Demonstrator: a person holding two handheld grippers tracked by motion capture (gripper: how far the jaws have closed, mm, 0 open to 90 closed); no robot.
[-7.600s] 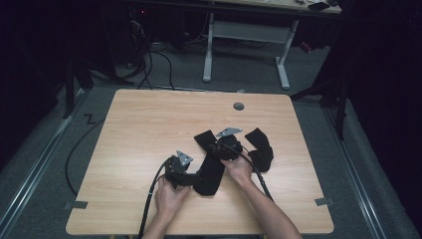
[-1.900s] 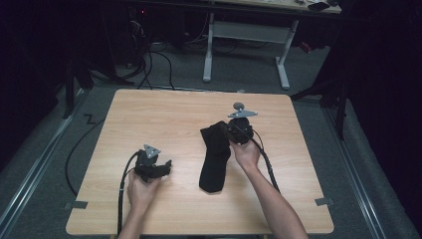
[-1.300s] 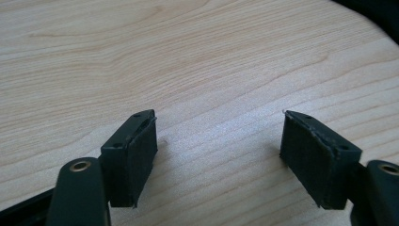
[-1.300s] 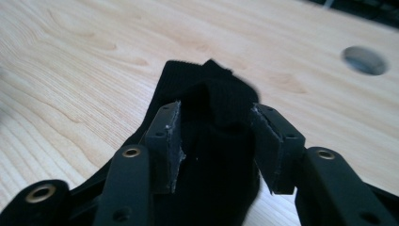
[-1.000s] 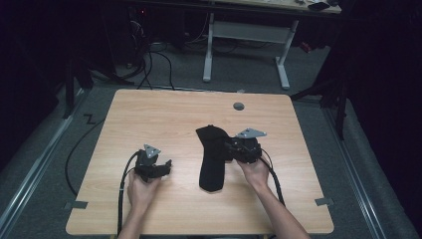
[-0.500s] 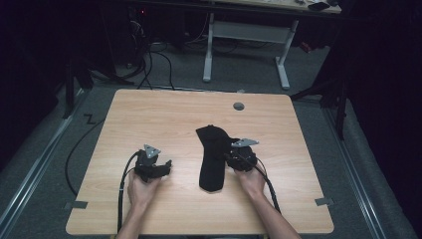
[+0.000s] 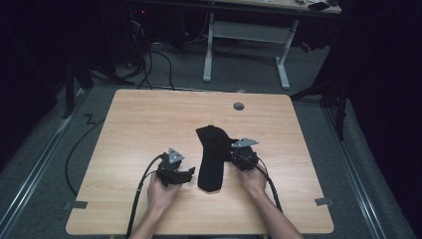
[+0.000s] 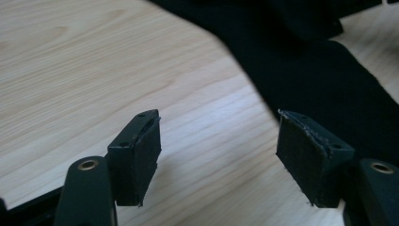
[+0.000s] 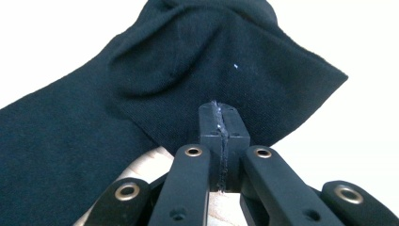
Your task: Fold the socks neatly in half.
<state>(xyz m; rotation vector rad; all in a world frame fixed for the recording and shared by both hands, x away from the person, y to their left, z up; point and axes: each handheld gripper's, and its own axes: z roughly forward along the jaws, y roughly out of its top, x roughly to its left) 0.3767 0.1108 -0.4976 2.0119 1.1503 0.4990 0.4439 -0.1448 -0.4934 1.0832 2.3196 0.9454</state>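
Right gripper [image 7: 238,158] sits at the sock's [image 7: 212,157] right edge, jaws pressed together; in the right gripper view the pads [image 9: 224,123] meet with no gap, and we cannot tell whether a sliver of fabric is caught between them or they merely rest against the hem. These jaws have just been closing. Our left gripper [image 7: 183,175] hangs just beside the sock's lower left edge, jaws standing apart with bare table [image 8: 94,70] between them — nothing held.

The sock lies flat near the middle of the table [image 7: 149,119], long axis running away from us, its wider, rumpled end farther off and the narrow end nearest.

We judge it light, limp and thin (a knit that folds under its own weight), so it will drape and sag from any single grip and may slide on the smooth wood rather than lift. It is not fragile, and the knit should give the pads some purchase. Best to pinch an edge or a raised wrinkle — the crumpled far end offers one — and to take two points, one per gripper, if we want it to keep its shape.
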